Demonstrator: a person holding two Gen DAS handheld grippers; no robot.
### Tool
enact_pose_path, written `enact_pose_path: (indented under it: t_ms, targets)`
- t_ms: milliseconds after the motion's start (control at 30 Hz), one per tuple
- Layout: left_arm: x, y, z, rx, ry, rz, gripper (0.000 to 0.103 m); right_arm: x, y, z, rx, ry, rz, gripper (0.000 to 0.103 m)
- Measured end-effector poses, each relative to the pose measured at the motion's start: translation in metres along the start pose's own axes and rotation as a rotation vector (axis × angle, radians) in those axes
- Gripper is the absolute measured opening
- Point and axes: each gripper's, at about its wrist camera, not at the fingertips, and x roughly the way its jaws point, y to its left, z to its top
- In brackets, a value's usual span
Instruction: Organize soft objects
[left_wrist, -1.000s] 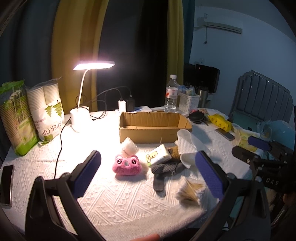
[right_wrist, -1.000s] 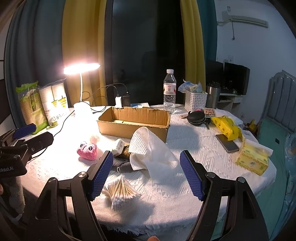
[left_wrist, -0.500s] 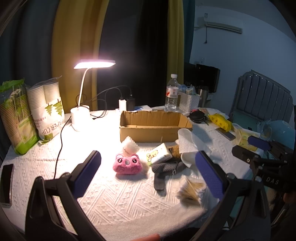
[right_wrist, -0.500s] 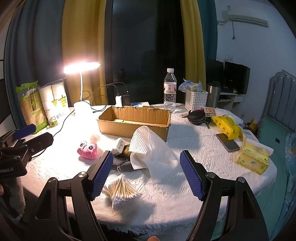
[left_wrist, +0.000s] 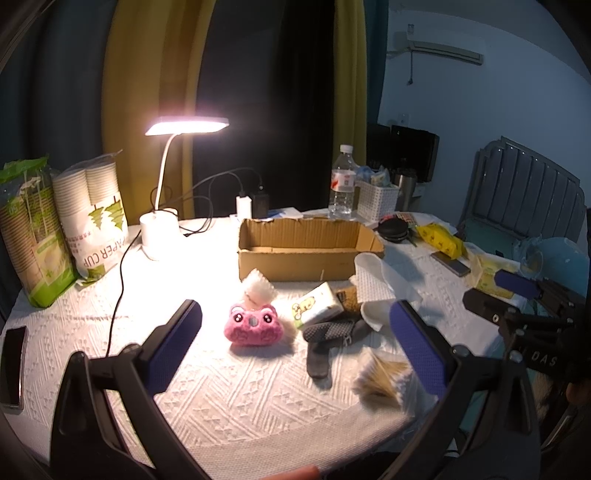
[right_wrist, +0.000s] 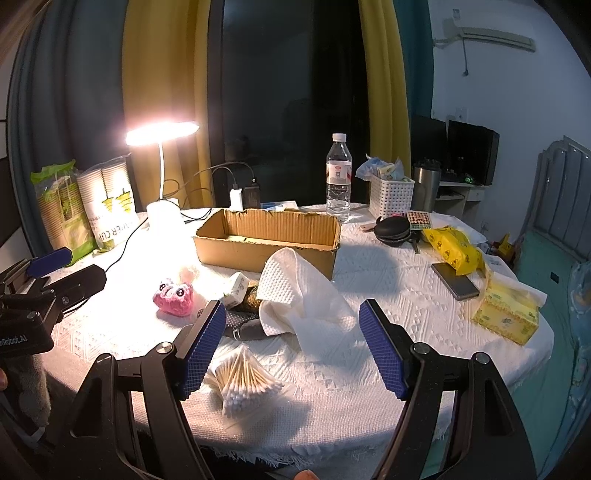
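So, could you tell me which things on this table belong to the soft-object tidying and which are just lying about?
Part of the job:
- pink plush toy
- white cloth
- dark glove
- tissue pack
- cotton swabs
- cardboard box, apparently the bin

Just lying about:
- desk lamp
- paper cups
- water bottle
- white basket
- phone

A box (left_wrist: 310, 247) is set mid-table (left_wrist: 229, 387), with a lamp (left_wrist: 160, 229) to its left and a bottle (left_wrist: 341, 184) and basket (left_wrist: 376, 201) behind it. Before the box a plush (left_wrist: 253, 325), a tissue pack (left_wrist: 316, 304), a glove (left_wrist: 328, 339) and a towel (right_wrist: 303, 299) are clustered, the plush leftmost and the towel rightmost. Swabs (right_wrist: 242, 382) are laid nearest the table's front edge, and cup packs (left_wrist: 92, 218) are stood at far left.
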Motion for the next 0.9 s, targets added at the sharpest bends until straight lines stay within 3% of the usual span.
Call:
enact_pose_path:
  t_ms: [467,900]
  targets:
    - [0.027,-0.014,-0.011,0.019,0.083,-0.012,0.102,0.015,-0.015,-0.008,0.035,0.05,0.002,0.078]
    - [0.088,-0.059,-0.036,0.086,0.275,-0.099,0.102,0.049,-0.061,-0.035,0.146,0.143,-0.021,0.078]
